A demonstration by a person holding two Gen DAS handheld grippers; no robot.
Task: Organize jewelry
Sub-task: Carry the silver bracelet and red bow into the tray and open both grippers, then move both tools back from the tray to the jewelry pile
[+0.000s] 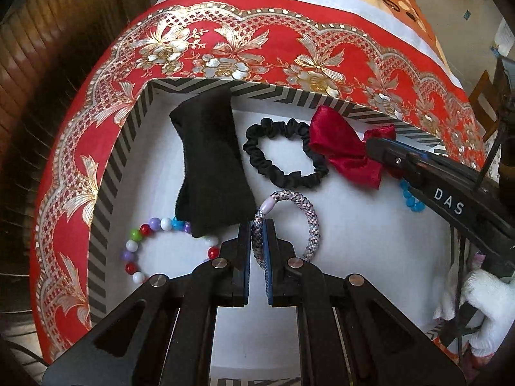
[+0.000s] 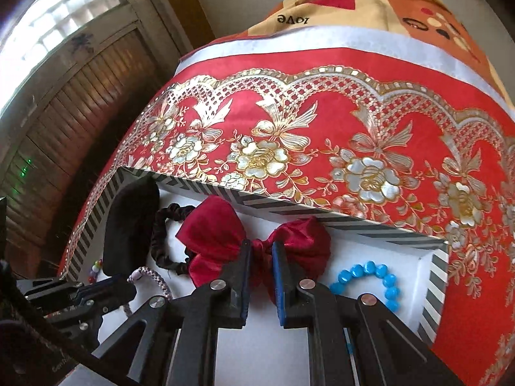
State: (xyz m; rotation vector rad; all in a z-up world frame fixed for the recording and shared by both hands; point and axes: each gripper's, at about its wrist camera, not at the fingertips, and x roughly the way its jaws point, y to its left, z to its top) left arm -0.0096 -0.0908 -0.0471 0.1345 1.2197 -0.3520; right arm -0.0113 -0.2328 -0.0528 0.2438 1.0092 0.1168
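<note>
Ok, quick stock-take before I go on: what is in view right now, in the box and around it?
box: one, white inside, black-and-white striped rim, on the cloth
black cloth piece: one, far left part of box
black scrunchie: one, centre back, beside the bow
red bow: one, dark red satin, near the back wall, knot pinched by right gripper
braided hair tie: one, pink-grey, centre front, pinched by left gripper
multicolour bead bracelet: one, front left, partly under black cloth piece
blue bead bracelet: one, right side of box
tablecloth: one, red with gold flowers, under box
left gripper: black, shut on hair tie
right gripper: black, shut on bow
gloved hand: white glove, right edge
</note>
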